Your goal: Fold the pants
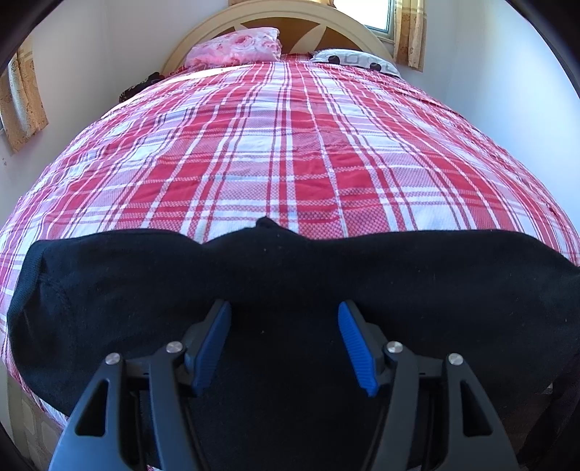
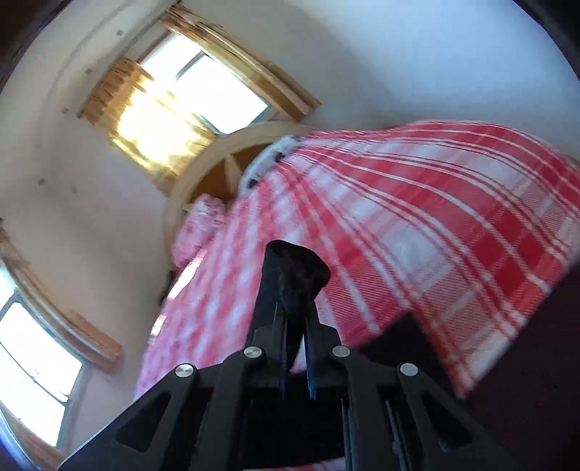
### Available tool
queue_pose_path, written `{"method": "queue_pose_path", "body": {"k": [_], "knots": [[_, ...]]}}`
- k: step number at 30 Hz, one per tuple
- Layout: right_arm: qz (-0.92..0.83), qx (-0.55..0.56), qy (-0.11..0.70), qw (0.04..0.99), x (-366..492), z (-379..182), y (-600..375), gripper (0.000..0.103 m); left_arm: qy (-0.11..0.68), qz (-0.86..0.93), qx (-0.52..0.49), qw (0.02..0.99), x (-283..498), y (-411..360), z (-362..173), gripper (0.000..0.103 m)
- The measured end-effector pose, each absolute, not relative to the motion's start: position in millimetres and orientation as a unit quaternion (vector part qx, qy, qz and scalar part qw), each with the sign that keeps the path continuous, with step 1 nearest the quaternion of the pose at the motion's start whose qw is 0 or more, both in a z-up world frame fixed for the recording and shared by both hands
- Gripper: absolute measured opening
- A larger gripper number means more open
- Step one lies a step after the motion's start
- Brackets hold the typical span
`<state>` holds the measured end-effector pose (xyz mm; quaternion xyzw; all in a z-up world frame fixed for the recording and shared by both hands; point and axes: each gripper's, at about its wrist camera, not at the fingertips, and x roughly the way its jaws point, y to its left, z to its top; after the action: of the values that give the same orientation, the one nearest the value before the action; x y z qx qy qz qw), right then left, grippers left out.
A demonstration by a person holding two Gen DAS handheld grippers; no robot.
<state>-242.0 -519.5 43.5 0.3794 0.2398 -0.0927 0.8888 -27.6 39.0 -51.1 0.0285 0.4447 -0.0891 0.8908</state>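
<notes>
At the far left of the left wrist view hangs a tan, speckled curtain (image 1: 23,105) against a pale wall. Next comes the bed (image 1: 290,152), its sheet a woven red, pink and white plaid with a fine checked texture, bulging under the fisheye. Across its near edge lie the pants (image 1: 108,290), black, soft and matte, spread in a wide band with a stitched hem at the left end and a small peak of cloth at the middle of the far edge. The left hand-held gripper (image 1: 284,315) hangs over the pants with its jaws apart, the ribbed blue pads (image 1: 214,344) clear of each other and nothing pinched between them; whether the tips touch the cloth cannot be told. Beyond, a pink floral pillow (image 1: 235,45) leans on the curved cream headboard (image 1: 275,18), and to the right lies a white pillow with dark shapes (image 1: 355,59). In the blurred, tilted right wrist view, bright windows (image 2: 203,87) with wooden frames sit to the left, and the plaid sheet sweeps across to the right. The right hand-held gripper (image 2: 293,290) has its black jaws nearly together, clamped on a bunched fold of the black pants that sticks out past the tips.
</notes>
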Motion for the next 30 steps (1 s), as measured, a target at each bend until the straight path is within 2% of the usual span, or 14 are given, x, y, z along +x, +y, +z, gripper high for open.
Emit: {"method": "queue_pose_path", "body": {"k": [3,8,15,16,17,18,19,20,25,26,27,28,30], "knots": [[-0.245,0.347,0.316,0.849,-276,-5,-547,0.01,0.449,-0.091,0.032,0.888,-26,38,-51,0.065],[-0.266,0.476,0.246,0.801,-340,-35,-566,0.01,0.448,-0.091,0.035,0.889,-27,37,-51,0.066],[-0.19,0.415,0.263,0.85,-291,-17,-536,0.011,0.442,-0.083,0.053,0.892,-29,33,-52,0.066],[-0.177,0.419,0.263,0.851,-286,-15,-535,0.017,0.443,-0.083,0.05,0.891,-29,34,-51,0.066],[-0.162,0.427,0.267,0.848,-276,-16,-540,0.035,0.444,-0.082,0.046,0.891,-28,35,-51,0.066],[-0.151,0.436,0.275,0.843,-266,-17,-545,0.047,0.444,-0.082,0.046,0.891,-28,34,-51,0.066],[-0.145,0.44,0.284,0.84,-257,-17,-547,0.066,0.443,-0.08,0.047,0.892,-28,34,-52,0.066],[-0.142,0.438,0.289,0.839,-250,-17,-548,0.069,0.441,-0.078,0.049,0.893,-29,33,-52,0.066],[-0.173,0.382,0.378,0.825,-220,-27,-537,0.067,0.438,-0.071,0.059,0.894,-30,29,-54,0.068],[-0.164,0.373,0.384,0.829,-217,-28,-533,0.047,0.439,-0.07,0.06,0.894,-30,29,-54,0.068],[-0.149,0.362,0.391,0.833,-213,-29,-527,0.031,0.439,-0.069,0.06,0.894,-30,29,-54,0.068],[-0.135,0.36,0.396,0.834,-209,-29,-523,0.02,0.439,-0.069,0.06,0.894,-30,29,-54,0.068],[-0.115,0.358,0.383,0.844,-208,-23,-517,0.019,0.439,-0.066,0.062,0.894,-30,28,-54,0.068]]}}
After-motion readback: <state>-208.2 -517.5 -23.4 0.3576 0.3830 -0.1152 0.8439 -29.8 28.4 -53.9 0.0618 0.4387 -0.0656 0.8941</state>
